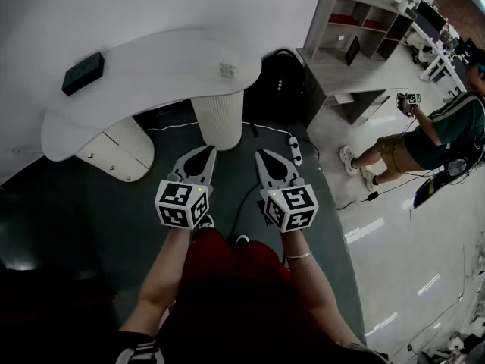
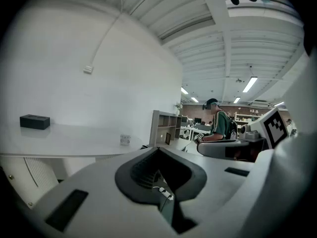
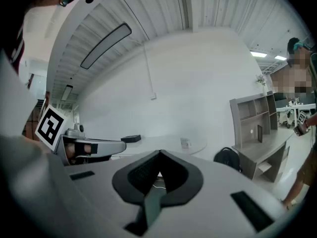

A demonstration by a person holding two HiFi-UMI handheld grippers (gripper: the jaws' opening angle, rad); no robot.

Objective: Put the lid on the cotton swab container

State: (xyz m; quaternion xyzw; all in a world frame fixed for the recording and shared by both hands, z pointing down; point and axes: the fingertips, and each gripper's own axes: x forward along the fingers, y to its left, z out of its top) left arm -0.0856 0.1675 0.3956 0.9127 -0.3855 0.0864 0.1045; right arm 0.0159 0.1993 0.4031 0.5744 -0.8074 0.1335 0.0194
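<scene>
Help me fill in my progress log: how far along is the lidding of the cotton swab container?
Nothing looks done. In hand: nothing; the left gripper and right gripper are shut, empty, held short of the table. The small container sits there untouched; its lid is too small to make out. Left: approach, pick up the lid, seat it.

Bench white; box black. Floor mat dark green. Shelf unit grey. Cubes on left claw and right claw: black-and-white square markers.
</scene>
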